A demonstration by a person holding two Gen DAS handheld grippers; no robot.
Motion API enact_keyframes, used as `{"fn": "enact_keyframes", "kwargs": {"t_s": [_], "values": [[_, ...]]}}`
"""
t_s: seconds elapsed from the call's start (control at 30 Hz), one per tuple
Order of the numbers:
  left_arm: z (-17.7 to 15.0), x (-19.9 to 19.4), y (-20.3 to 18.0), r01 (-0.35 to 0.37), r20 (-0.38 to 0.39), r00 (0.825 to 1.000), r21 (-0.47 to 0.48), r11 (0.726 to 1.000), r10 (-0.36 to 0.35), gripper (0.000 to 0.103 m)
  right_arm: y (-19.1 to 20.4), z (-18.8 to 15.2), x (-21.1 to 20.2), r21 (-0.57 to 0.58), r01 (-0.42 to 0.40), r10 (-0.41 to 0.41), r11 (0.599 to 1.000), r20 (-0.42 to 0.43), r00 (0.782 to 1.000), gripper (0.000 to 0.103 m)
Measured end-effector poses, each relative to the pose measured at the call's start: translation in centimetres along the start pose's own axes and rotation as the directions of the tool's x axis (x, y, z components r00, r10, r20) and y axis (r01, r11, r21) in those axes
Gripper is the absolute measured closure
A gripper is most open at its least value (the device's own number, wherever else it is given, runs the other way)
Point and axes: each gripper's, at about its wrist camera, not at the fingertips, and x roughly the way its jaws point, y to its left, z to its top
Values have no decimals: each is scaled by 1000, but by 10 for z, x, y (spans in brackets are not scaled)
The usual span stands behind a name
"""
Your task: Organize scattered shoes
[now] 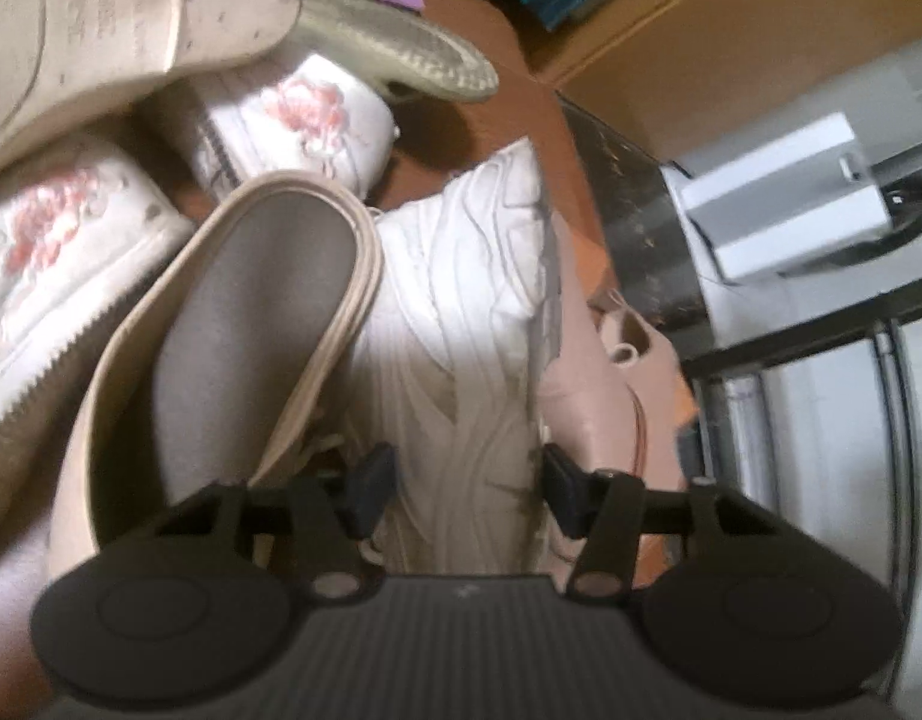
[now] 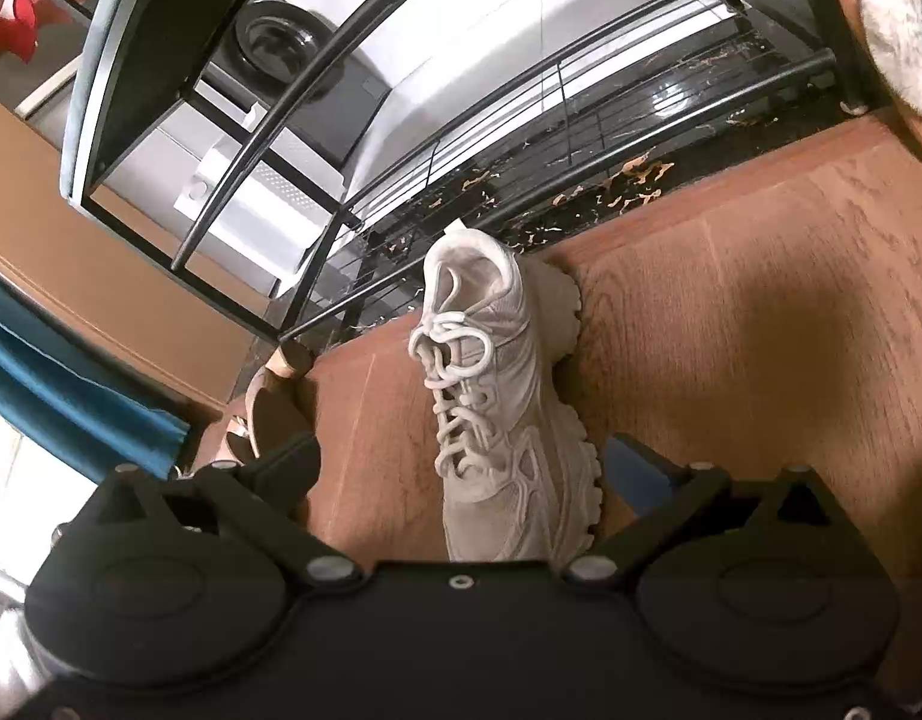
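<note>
Tightly hemmed, left gripper (image 1: 461, 489) clamps white sneaker (image 1: 461, 312) amid piled shoes (image 1: 221, 312)

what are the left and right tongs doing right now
Left tongs: closed on the white sneaker.
Right tongs: open, astride the laced sneaker, not gripping.

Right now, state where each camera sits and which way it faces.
Left wrist: on the left gripper, facing down at a shoe pile; its fingers grip a white sneaker.
Right wrist: on the right gripper, facing down at the floor and a laced sneaker that lies between its open fingers.
Shared: the black rack and the brown floor.
</note>
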Motion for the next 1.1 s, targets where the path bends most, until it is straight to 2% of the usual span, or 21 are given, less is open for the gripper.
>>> {"fn": "enact_keyframes", "kwargs": {"t_s": [0.13,0.23,0.43,0.6,0.73,0.87,0.93,0.97,1.0,1.03,1.07,1.1], "values": [[3,4,9,26,25,999,-75,997,-25,50,-2,2,-1,21,-15,15,1000,2,1000,0],[4,17,7,7,53,999,-55,998,-5,49,-3,3,0,25,-17,17,1000,3,1000,0],[-9,11,-23,-108,35,994,81,991,106,53,-1,4,-2,12,-27,27,1000,13,1000,0],[-32,-14,-49,-220,42,975,229,948,216,53,-4,7,-5,32,-47,46,998,28,999,0],[-51,-43,-64,-235,-32,967,253,939,251,53,-6,8,-8,52,-73,71,996,34,997,0],[-82,-52,-84,-193,-78,970,334,923,231,54,-6,9,-10,52,-81,79,995,37,996,0],[-100,-55,-100,-162,-57,978,405,900,202,54,-4,7,-13,41,-75,73,996,46,996,0],[-110,-55,-109,-154,-43,980,456,877,194,55,-3,7,-15,29,-72,71,997,51,996,0],[-123,-57,-121,-143,-28,982,526,839,185,55,-3,7,-16,25,-73,72,997,55,996,0],[-130,-58,-127,-136,-22,984,560,817,179,55,-3,7,-18,20,-74,73,997,60,996,0],[-138,-55,-132,-124,-31,984,592,796,177,55,-3,8,-18,25,-80,78,996,64,995,0],[-149,-49,-140,-106,-47,983,639,762,176,55,-5,9,-18,36,-84,81,996,64,995,0]]}}
